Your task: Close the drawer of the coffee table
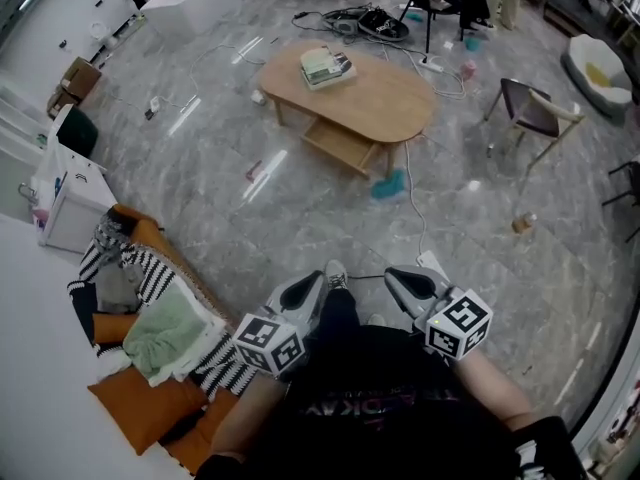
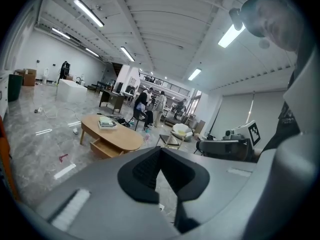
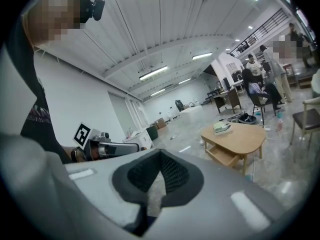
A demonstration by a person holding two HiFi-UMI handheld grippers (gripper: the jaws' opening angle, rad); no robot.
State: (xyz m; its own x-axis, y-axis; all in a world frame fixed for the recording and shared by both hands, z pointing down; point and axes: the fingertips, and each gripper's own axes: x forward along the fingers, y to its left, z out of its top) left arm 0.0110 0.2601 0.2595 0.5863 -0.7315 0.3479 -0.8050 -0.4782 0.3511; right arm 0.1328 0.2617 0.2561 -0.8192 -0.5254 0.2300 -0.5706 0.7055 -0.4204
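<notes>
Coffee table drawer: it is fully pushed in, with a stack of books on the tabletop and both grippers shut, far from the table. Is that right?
Not quite. The drawer is pulled out below the coffee table top, as the head view shows. The rest holds: stack of books on top, left gripper and right gripper shut, far from the table.

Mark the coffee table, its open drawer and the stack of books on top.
coffee table (image 1: 385,103): head view, bare part of the wooden top.
open drawer (image 1: 338,146): head view, inside of the pulled-out box.
stack of books (image 1: 325,66): head view, top cover.
</notes>
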